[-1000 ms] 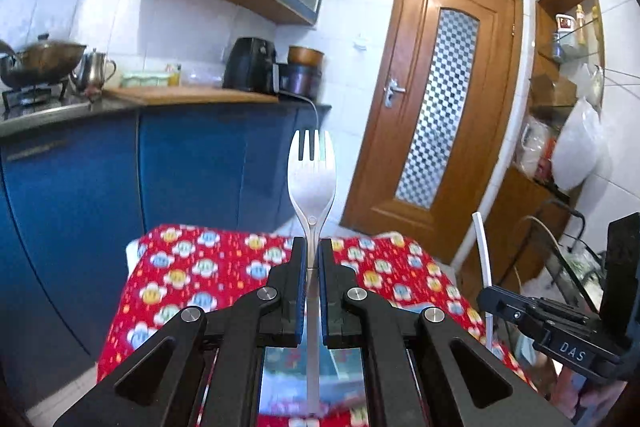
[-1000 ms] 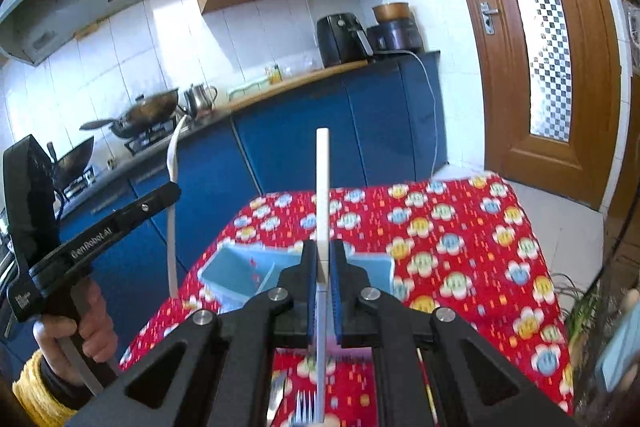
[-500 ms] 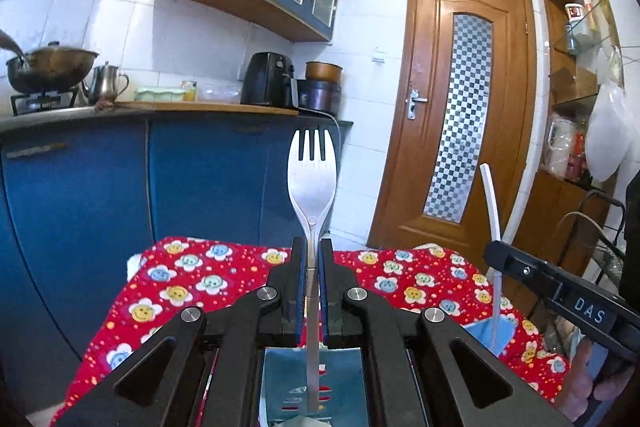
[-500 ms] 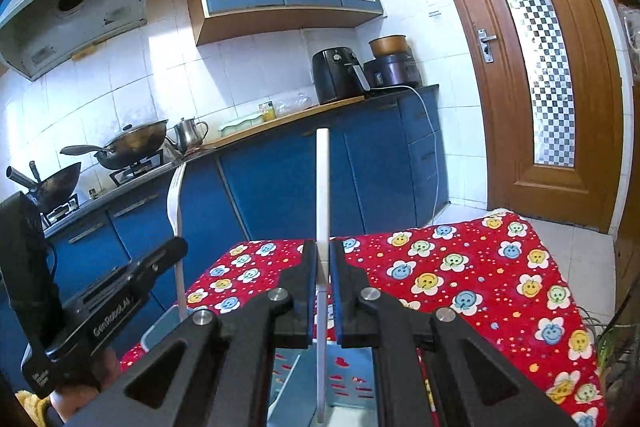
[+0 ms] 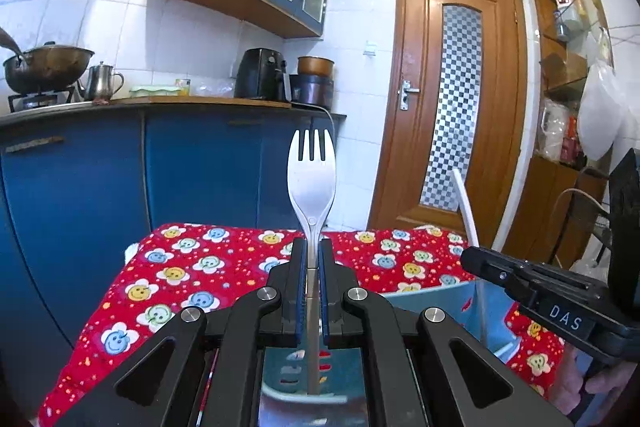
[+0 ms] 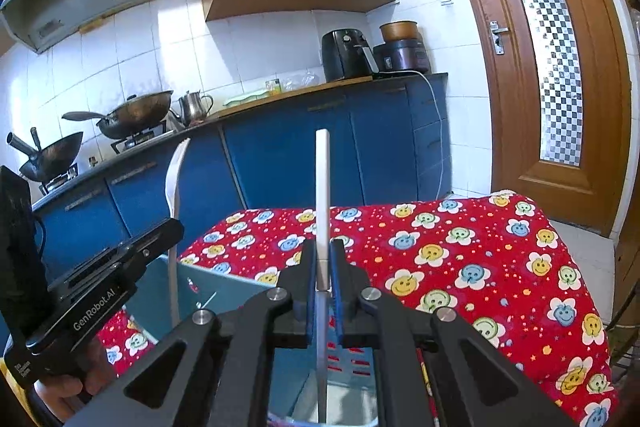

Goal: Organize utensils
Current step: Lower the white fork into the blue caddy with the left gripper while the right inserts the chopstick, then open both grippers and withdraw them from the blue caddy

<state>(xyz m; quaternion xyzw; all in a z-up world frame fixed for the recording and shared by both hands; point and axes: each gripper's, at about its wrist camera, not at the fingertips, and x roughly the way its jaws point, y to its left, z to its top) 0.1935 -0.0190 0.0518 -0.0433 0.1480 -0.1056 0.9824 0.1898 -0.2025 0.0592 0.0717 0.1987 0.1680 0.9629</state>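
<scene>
My left gripper (image 5: 312, 259) is shut on a white plastic fork (image 5: 311, 179), held upright with the tines up. Seen edge-on in the right wrist view, the fork (image 6: 174, 183) rises from the left gripper (image 6: 176, 227). My right gripper (image 6: 323, 263) is shut on a straight white stick-like utensil (image 6: 322, 195), also upright; its lower end is hidden. The left wrist view shows this utensil (image 5: 464, 203) and the right gripper (image 5: 468, 255) at the right. Both utensils' lower ends hang over a light blue slotted container (image 5: 440, 299) (image 6: 216, 283) on the table.
The table carries a red cloth (image 6: 460, 247) with smiley flowers. Blue kitchen cabinets (image 5: 200, 167) stand behind it, with woks (image 6: 132, 111) on a stove. A wooden door (image 5: 456, 99) is at the back right, a cluttered shelf (image 5: 568, 107) beside it. A hand (image 6: 64, 391) grips the left tool.
Both grippers have sunk with their utensils and tipped less steeply down. The blue container now sits close under both of them. Neither grip has changed.
</scene>
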